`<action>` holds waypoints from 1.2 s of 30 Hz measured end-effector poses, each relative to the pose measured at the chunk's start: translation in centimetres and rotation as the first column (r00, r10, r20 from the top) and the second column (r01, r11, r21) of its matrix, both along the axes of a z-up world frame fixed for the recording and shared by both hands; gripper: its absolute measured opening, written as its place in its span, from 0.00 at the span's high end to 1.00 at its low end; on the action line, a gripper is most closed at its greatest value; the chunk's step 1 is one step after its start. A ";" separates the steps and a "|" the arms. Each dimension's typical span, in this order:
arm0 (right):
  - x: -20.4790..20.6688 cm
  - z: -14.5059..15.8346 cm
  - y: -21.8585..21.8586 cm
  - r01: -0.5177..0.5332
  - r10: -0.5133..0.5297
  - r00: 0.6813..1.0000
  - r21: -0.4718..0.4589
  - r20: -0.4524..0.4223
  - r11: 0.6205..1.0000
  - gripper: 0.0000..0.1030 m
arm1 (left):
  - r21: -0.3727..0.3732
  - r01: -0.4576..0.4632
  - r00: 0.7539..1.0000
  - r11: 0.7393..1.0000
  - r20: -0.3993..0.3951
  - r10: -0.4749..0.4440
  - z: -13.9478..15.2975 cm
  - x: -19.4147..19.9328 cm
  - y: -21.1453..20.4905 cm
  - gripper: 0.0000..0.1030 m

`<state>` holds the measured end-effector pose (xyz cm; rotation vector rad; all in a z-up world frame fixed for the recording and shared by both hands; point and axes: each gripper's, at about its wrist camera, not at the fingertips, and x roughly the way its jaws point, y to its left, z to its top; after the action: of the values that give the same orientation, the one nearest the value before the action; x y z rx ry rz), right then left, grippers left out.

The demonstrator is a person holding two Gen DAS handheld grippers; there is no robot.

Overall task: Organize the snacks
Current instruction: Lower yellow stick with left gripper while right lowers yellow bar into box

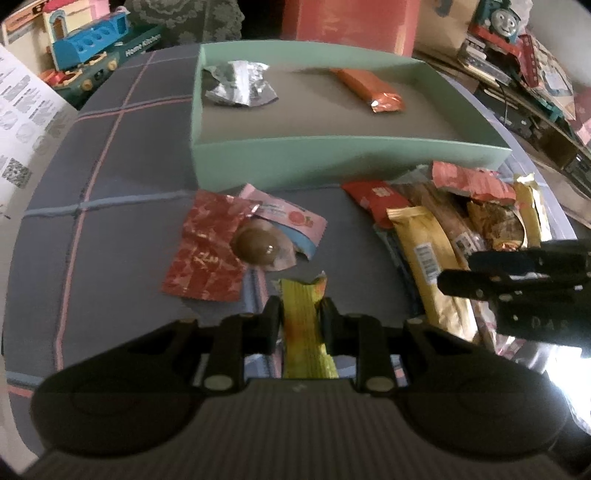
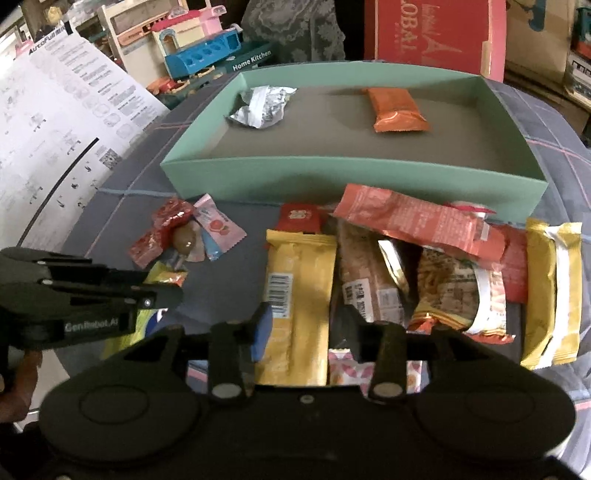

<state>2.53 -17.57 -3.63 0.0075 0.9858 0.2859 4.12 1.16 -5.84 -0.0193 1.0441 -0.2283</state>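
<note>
Grip: your left gripper (image 1: 300,318) is clamped on the yellow-green packet (image 1: 306,332), low over the table. Lift clear, carry into the green box (image 1: 332,162). Right gripper (image 2: 303,322) straddles the yellow bar (image 2: 295,295), jaws wide.

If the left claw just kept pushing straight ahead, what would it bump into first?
The left gripper, shut on a yellow packet, points toward the round brown sweet and pink wrapper. It would probably meet those first, then the green box, though depth is unclear.

Behind my plaid-covered counter (image 1: 110,177) I see a red carton (image 2: 432,33), with toy kitchen boxes (image 2: 207,55) left of it.
</note>
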 end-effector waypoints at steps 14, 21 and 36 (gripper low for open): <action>1.1 -1.6 0.6 0.040 -0.038 0.998 0.037 -0.047 0.999 0.66 | -0.039 -0.035 0.999 0.999 0.002 0.035 0.3 -0.6 1.5 0.78; 1.1 0.1 0.3 0.002 -0.002 1.000 0.013 -0.015 1.000 0.81 | -0.063 -0.023 0.996 0.998 0.082 0.028 3.2 0.1 1.0 0.78; 1.2 -1.9 1.8 0.025 -0.025 0.999 -0.003 -0.045 1.000 0.47 | -0.060 -0.043 0.998 0.997 0.051 0.046 2.3 -0.5 2.0 0.78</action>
<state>3.76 -15.74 -5.50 0.0236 1.0301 0.2623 3.62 3.15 -3.57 -0.0892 0.9834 -0.2183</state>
